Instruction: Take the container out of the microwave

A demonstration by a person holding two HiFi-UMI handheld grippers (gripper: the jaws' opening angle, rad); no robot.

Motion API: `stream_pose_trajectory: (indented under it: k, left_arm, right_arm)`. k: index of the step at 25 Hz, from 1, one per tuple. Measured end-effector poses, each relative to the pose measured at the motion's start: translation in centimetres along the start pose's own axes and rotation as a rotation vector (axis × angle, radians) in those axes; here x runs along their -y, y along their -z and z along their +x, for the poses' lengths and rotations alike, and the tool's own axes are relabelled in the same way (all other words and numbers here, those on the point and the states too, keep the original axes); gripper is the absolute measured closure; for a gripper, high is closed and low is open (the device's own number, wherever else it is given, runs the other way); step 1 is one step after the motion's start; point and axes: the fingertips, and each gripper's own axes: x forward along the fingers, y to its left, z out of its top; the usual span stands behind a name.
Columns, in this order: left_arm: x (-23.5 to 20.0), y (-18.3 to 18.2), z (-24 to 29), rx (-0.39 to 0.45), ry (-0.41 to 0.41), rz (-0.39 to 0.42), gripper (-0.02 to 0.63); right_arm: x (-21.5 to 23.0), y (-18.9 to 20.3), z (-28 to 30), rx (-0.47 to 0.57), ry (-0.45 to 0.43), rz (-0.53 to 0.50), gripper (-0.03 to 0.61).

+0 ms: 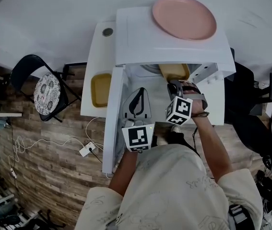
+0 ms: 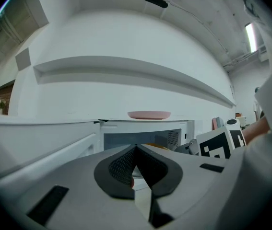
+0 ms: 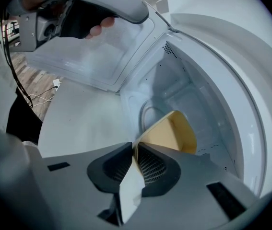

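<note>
Container [image 3: 171, 133] lies in the microwave [image 3: 188, 80], toward 1 o'clock from the right gripper [image 3: 135, 146], whose fingers pinch its near rim. The left gripper [image 2: 136, 148] is farther away, its fingers clenched on nothing.

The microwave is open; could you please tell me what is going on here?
A person works at the open microwave with a gripper in each hand. The right gripper is shut on the rim of the yellow container, which is inside the cavity, not yet out. The left gripper is shut and empty, beside the door. A pink plate lies on top.
</note>
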Motion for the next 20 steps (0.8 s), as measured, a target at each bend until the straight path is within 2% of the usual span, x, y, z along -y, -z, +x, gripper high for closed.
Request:
stream_pose_trajectory:
  k: [11,20]
  left_arm:
    - [1.3,-0.6,-0.6,0.029,0.060,0.008,0.606]
    - [2.5,0.0,-1.1,0.005,0.068,0.032,0.607]
  right_arm:
    - [-2.4,-0.6,-2.0,-0.021,0.001,0.054,0.526]
    - [-3.4,0.7,-4.0,-0.004,-0.003,0.045,0.528]
